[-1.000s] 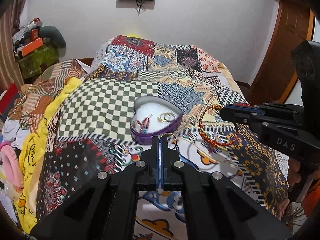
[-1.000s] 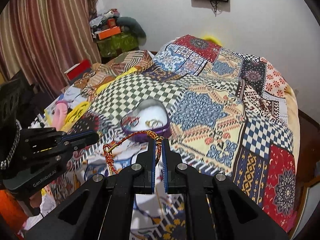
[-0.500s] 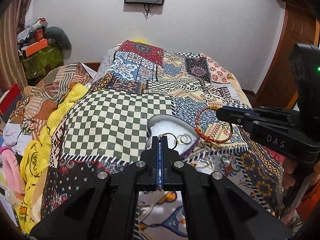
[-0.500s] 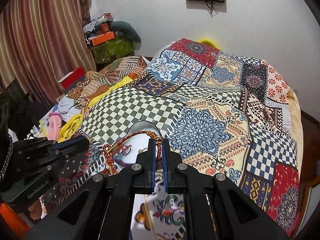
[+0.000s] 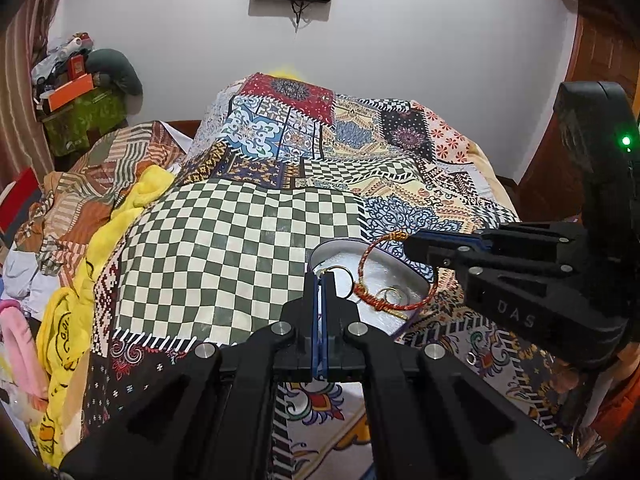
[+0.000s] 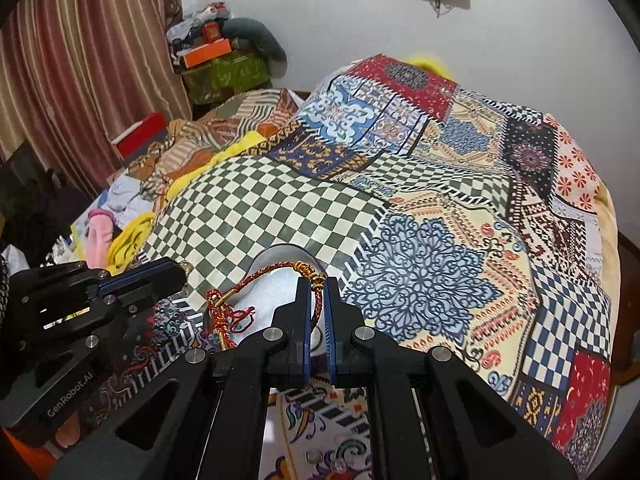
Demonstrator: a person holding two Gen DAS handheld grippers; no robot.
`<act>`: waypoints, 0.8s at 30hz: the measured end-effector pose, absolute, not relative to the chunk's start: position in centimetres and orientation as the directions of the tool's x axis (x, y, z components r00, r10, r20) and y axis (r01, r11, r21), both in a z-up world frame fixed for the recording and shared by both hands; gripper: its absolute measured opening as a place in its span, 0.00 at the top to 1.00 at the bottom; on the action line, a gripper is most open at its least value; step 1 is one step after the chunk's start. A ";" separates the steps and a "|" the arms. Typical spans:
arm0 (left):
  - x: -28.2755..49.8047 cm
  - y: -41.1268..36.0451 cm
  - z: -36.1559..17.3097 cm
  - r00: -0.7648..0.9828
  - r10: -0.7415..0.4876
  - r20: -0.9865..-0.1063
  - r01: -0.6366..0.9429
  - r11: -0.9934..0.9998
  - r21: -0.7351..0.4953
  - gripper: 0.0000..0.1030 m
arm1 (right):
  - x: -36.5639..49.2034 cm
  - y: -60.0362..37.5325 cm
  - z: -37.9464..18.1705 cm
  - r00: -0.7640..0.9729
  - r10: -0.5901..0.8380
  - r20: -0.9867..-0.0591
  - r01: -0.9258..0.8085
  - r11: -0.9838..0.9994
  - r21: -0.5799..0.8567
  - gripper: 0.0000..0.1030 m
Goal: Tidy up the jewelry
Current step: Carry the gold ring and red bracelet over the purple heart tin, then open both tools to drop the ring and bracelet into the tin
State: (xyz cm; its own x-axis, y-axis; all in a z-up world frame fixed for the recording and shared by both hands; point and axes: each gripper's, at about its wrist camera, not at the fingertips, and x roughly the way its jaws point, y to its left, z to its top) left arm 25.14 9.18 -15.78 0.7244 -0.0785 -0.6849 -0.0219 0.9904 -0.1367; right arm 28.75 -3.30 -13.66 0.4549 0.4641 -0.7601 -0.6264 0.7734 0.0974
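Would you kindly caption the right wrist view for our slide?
Right gripper holds a red-gold cord bracelet above the heart-shaped box on a patchwork quilt.

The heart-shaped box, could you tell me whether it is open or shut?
Open: the heart-shaped box has no lid on, and a gold ring lies inside.

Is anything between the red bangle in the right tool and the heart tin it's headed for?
Nothing visible blocks it. The bangle, pinched in the right tool, hangs over the open tin. The left tool, holding a gold ring, is over the tin's left side, beside it.
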 end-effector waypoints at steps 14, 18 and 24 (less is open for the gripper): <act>27.3 8.7 -18.3 0.669 -0.117 -0.734 0.020 0.990 -0.139 1.00 | 29.8 -2.1 -15.0 0.407 0.436 -0.802 -0.663 0.746 0.069 0.95; 27.4 8.3 -18.4 0.668 -0.118 -0.735 0.028 0.991 -0.133 1.00 | 29.8 -2.1 -14.8 0.386 0.435 -0.814 -0.671 0.738 0.076 0.95; 27.5 7.7 -18.4 0.663 -0.115 -0.740 0.038 0.992 -0.119 1.00 | 29.6 -2.1 -14.5 0.372 0.433 -0.821 -0.678 0.731 0.078 0.94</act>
